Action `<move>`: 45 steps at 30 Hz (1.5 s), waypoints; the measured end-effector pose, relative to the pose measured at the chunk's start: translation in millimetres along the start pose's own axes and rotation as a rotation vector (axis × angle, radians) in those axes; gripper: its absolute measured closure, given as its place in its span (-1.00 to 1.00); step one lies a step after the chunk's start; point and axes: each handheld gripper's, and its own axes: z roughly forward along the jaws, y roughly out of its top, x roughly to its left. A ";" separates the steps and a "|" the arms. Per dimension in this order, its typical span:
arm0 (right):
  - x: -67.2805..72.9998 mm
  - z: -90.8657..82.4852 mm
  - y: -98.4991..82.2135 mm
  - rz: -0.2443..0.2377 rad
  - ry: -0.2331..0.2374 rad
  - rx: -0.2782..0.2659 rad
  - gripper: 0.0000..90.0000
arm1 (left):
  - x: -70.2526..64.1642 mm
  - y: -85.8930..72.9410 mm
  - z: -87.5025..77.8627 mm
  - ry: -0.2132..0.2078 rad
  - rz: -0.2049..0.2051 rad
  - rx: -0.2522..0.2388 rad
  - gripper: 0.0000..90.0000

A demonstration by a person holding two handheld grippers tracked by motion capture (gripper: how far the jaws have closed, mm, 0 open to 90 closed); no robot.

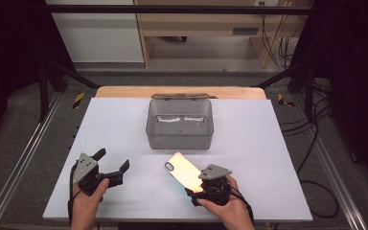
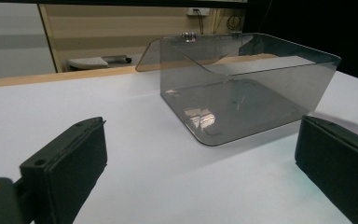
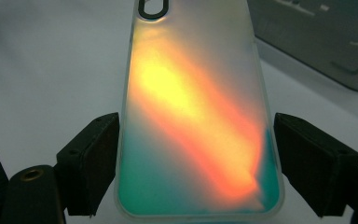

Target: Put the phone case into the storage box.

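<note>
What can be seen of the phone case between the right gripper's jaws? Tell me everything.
The phone case is a slim rounded rectangle that looks like glossy translucent plastic, with an iridescent sheen running from yellow and orange to teal. A dark-rimmed oval camera cutout sits at its far end. It lies back side up on the white table, angled toward the grey bin without touching it. Its near end sits between the right gripper jaws: the left pad meets its edge, and a thin gap seems to remain at the right pad.

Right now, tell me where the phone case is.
In the high view the phone case lies on the white table, right of centre, just in front of the clear box, its near end between the jaws of the right gripper.
</note>
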 end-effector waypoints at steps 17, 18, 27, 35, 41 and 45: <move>-33.4 -34.4 45.5 0.058 -0.078 -0.307 -0.61 | -44.0 60.8 30.0 -0.179 0.043 -0.052 -0.95; -34.6 -33.9 48.0 0.061 -0.078 -0.318 -0.61 | -46.0 64.9 32.4 -0.190 0.041 -0.054 -0.95; -32.7 -28.5 57.6 0.069 -0.063 -0.398 -0.61 | -63.9 92.7 47.3 -0.277 0.039 -0.061 -0.94; -25.8 -28.1 58.0 0.066 -0.070 -0.440 -0.61 | -77.2 102.9 55.2 -0.342 -0.028 -0.059 -0.90; -23.5 -31.4 57.7 0.057 -0.074 -0.462 -0.61 | -83.5 105.7 59.5 -0.361 -0.036 -0.048 -0.81; -22.7 -32.9 56.3 0.054 -0.074 -0.468 -0.61 | -88.9 105.1 63.1 -0.364 -0.029 -0.041 -0.69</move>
